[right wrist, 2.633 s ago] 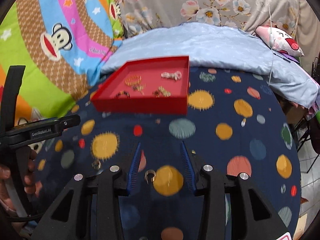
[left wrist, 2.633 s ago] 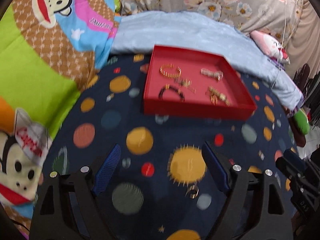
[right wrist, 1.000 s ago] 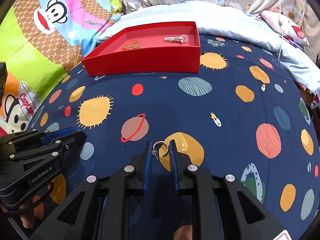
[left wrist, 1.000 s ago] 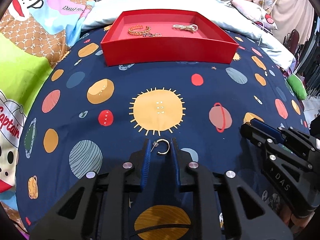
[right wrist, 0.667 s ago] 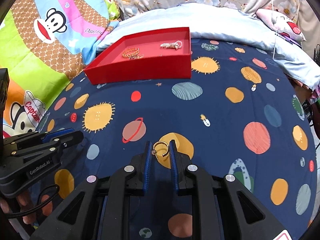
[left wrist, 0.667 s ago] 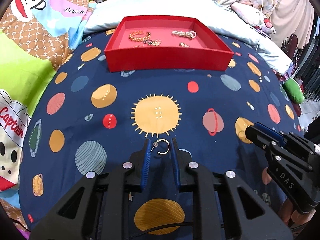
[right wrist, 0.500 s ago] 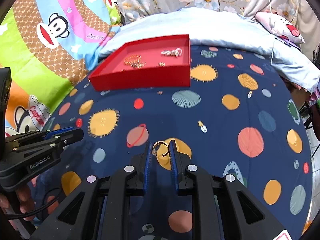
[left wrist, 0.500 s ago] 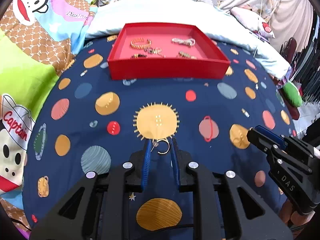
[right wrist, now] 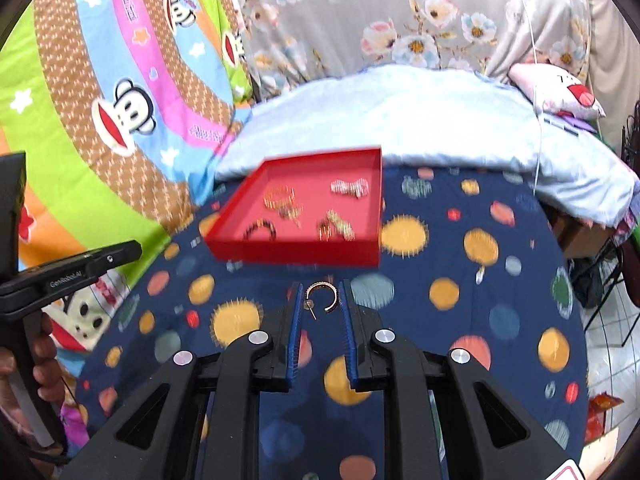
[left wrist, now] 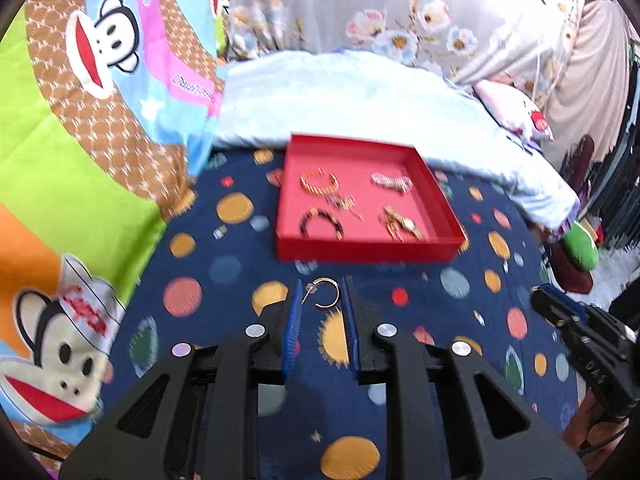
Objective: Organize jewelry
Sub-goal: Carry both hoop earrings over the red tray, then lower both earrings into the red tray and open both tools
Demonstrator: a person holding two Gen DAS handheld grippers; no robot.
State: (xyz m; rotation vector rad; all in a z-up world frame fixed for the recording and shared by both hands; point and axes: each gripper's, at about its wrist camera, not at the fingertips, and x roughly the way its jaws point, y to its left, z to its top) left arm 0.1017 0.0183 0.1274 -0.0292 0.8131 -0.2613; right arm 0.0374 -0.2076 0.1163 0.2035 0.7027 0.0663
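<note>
My left gripper point(left wrist: 320, 300) pinches a gold hoop earring point(left wrist: 326, 295) between its blue pads, held above the bedsheet, just before the red tray point(left wrist: 360, 250). My right gripper point(right wrist: 319, 300) clamps a second hoop earring point(right wrist: 325, 295) the same way. The tray holds bracelets point(left wrist: 319, 182) and other pieces. I read "GenRobot.AI" on the left gripper's body. Below is a dark blue planet-print bedsheet point(right wrist: 460, 320).

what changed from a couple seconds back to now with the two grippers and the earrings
Both grippers closed on a gold hoop earring that lay on the bedspread and lifted it: left gripper holds one hoop earring, right gripper the other, both raised toward the red tray. The tray and its jewelry stayed put.
</note>
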